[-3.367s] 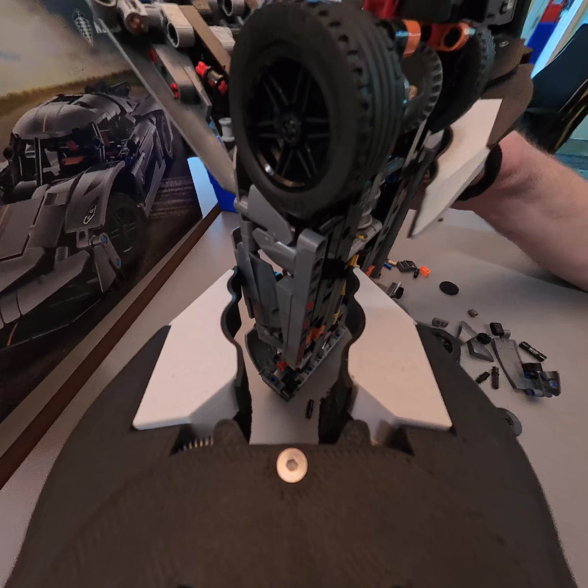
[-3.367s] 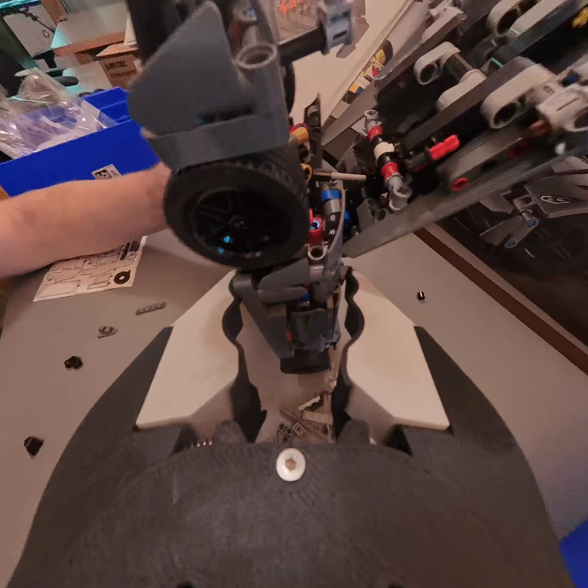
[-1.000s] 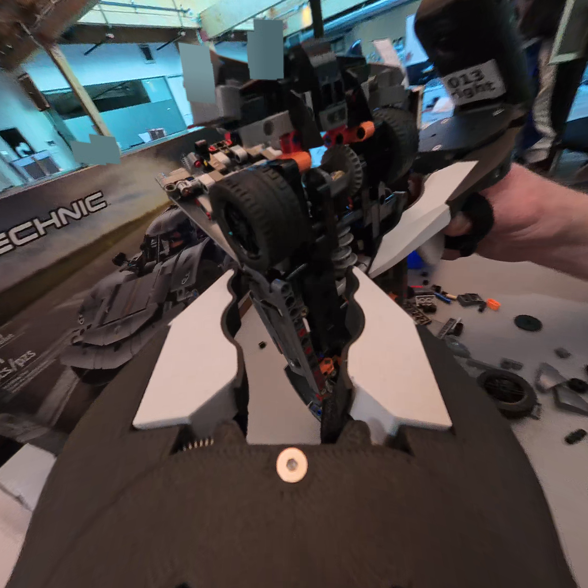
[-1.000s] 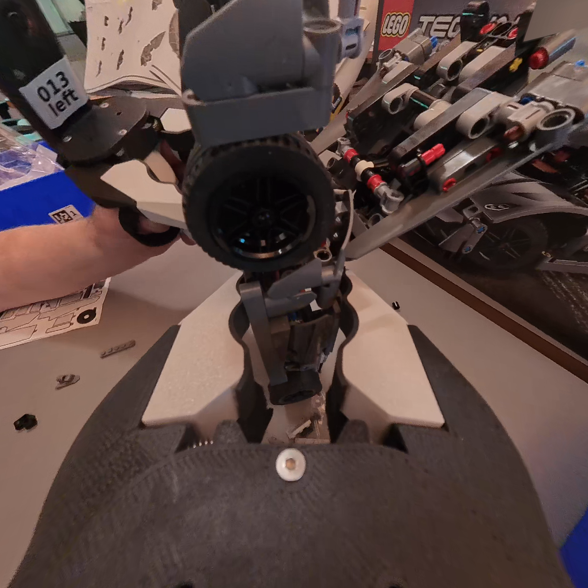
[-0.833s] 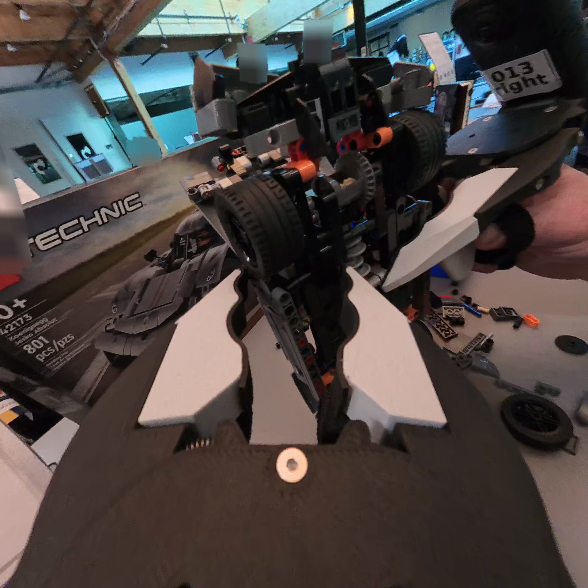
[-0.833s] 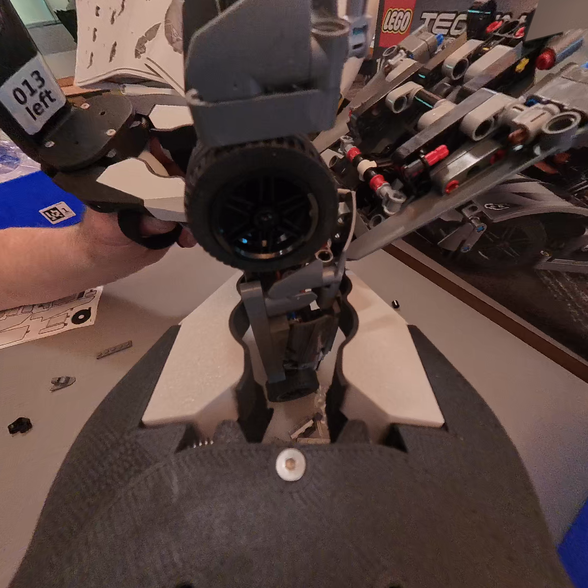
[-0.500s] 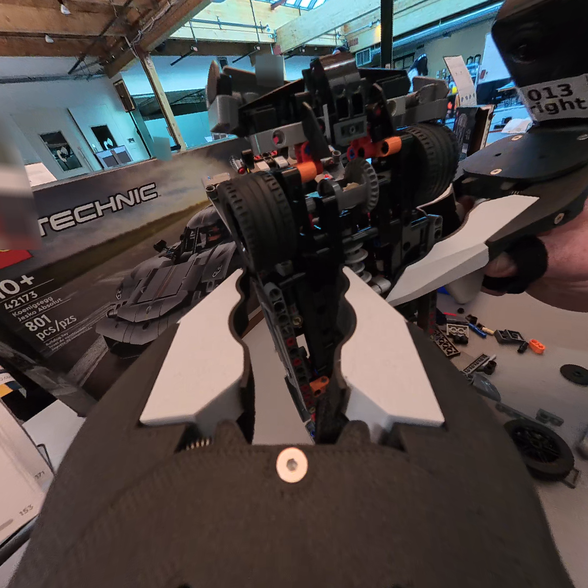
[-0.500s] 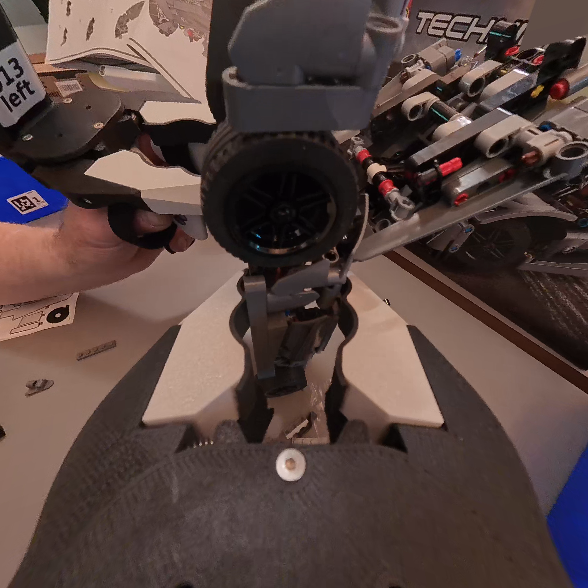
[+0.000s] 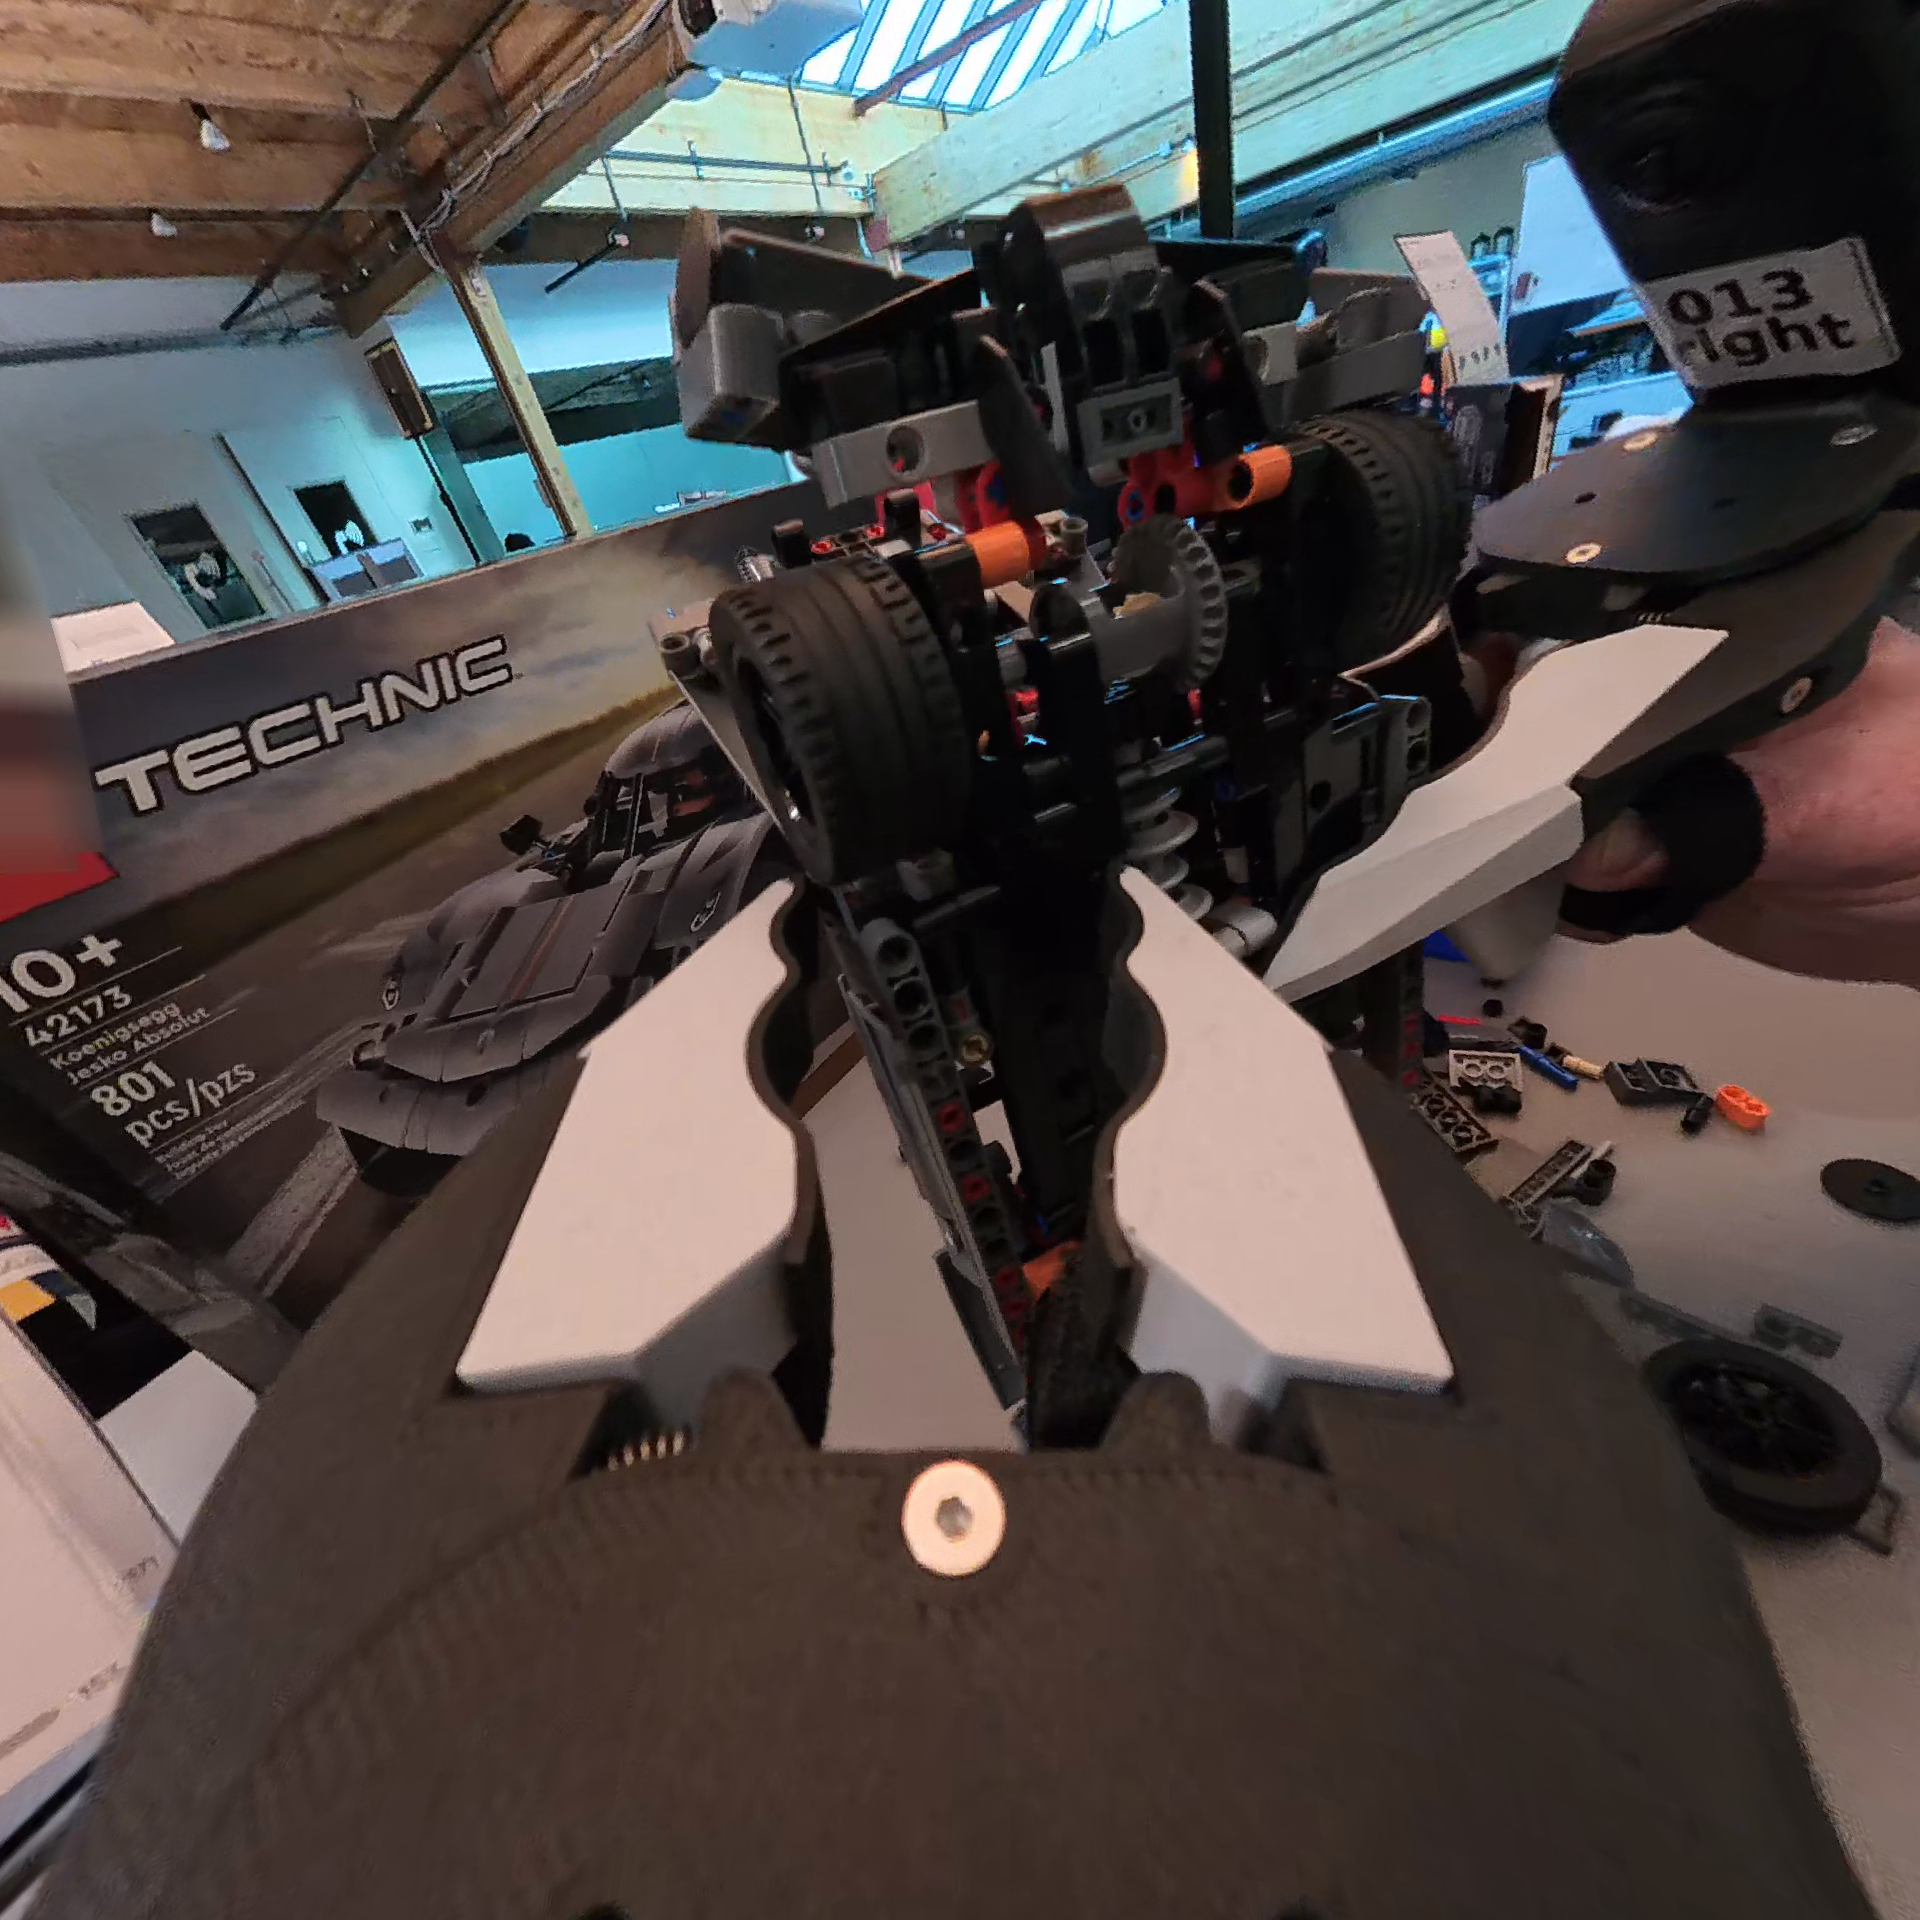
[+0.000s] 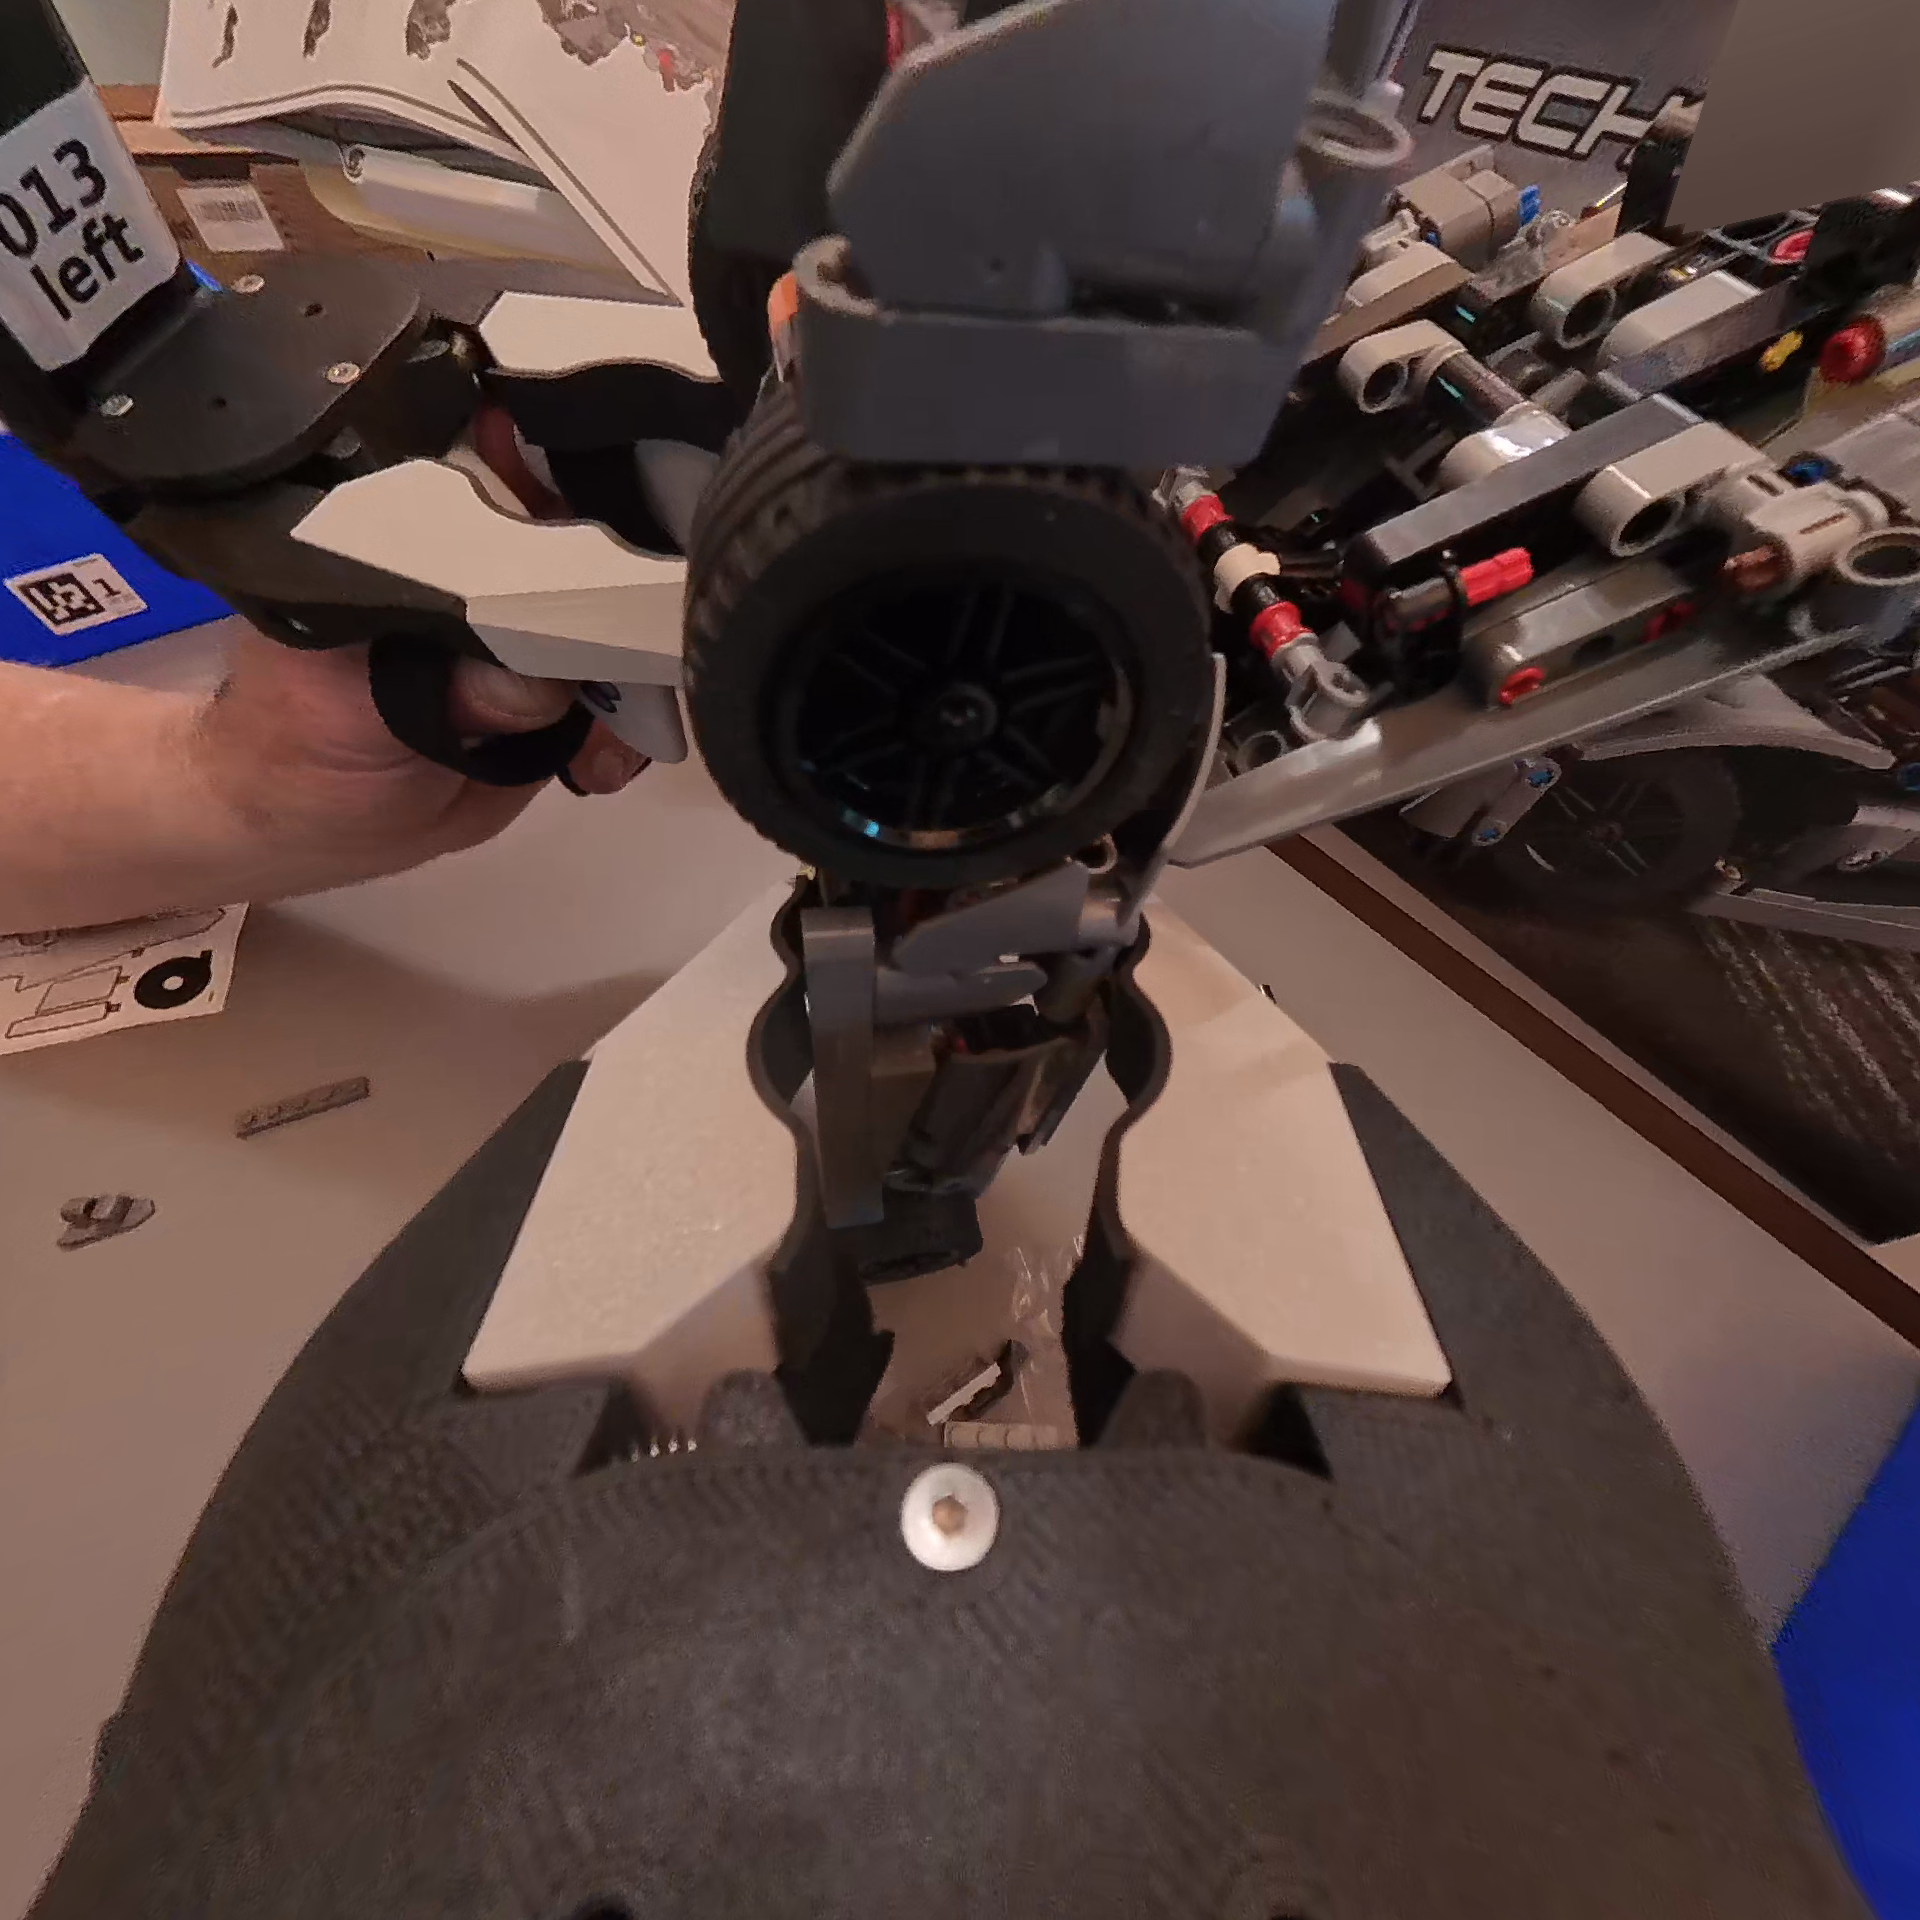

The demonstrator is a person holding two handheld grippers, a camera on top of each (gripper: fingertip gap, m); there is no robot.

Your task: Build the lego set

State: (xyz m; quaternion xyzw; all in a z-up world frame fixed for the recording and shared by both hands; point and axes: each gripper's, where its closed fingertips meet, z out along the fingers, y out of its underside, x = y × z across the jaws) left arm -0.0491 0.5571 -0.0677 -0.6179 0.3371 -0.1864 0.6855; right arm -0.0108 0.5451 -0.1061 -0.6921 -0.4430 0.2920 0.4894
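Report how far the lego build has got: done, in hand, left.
Done: the car chassis already carries fitted wheels, gears and a spring. In hand: the left gripper and right gripper both clamp the chassis, held up off the table. Left: a loose wheel and scattered small pieces lie on the table, so body parts seem unfinished.

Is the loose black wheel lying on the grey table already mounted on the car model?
No, the loose black wheel lies on the grey table, apart from the car model.

Car model (image 9: 1039, 665) between both grippers; box (image 9: 312, 862) behind-left; loose wheel (image 9: 1766, 1434) right.
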